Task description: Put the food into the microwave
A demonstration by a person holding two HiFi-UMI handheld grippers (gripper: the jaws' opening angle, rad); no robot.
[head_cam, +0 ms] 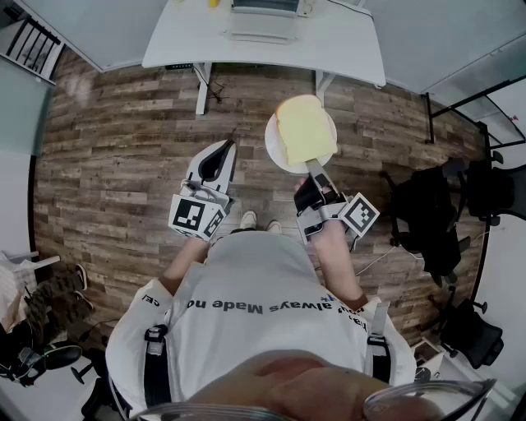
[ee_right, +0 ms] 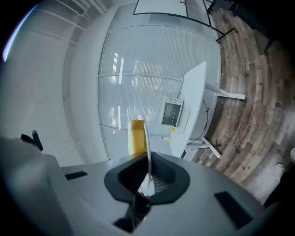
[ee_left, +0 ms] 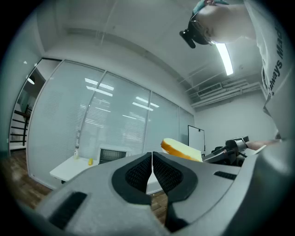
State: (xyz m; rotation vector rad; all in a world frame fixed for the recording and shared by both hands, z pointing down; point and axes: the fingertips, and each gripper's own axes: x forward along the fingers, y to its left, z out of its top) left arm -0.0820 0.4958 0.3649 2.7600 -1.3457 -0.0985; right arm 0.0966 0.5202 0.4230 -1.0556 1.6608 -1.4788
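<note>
**Bread on a pinched plate**

The left gripper (head_cam: 220, 152) is closed tight and empty. The right gripper (head_cam: 316, 170) clamps the plate (head_cam: 274, 148) by its rim, and the bread (head_cam: 306, 129) lies just beyond its jaws. Ahead on the table (head_cam: 345, 49), the microwave (head_cam: 265, 8) is cut off.

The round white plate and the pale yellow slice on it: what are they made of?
The round white plate looks like glazed ceramic or hard plastic, thin-rimmed and smooth; which, I cannot tell. The pale yellow slice looks like soft bread, perhaps a foam imitation: matte face, darker golden crust edge.
</note>
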